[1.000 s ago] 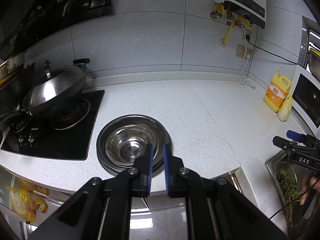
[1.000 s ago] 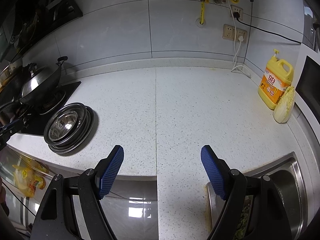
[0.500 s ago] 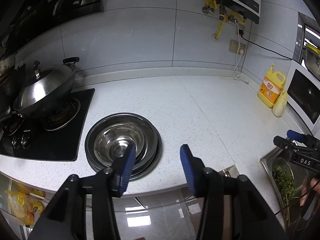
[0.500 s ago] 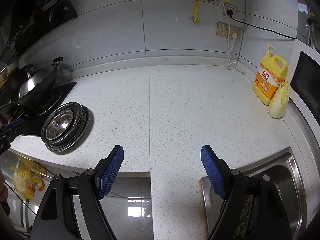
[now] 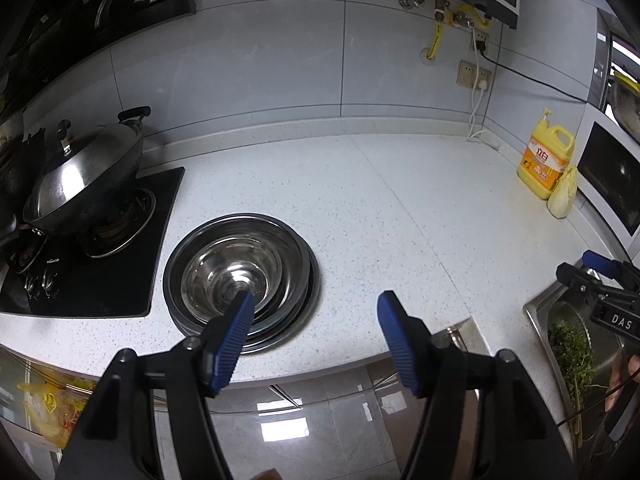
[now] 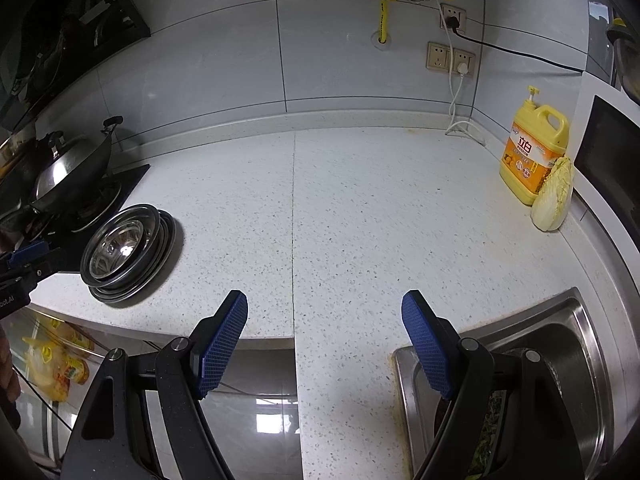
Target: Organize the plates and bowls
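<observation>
Left hand-held gripper (image 5: pixel 316 314), jaws just opened wide with nothing between them, we note above the nested steel bowls (image 5: pixel 240 276) beside the stove (image 5: pixel 80 264) on the tabletop (image 5: pixel 380 216); right hand-held gripper (image 6: pixel 325 312) likewise gapes empty.

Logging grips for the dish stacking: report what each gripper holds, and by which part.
Nothing is held. The left gripper, jaws just opened, is empty beside the stacked steel bowls; the right gripper is open over bare counter.
</observation>
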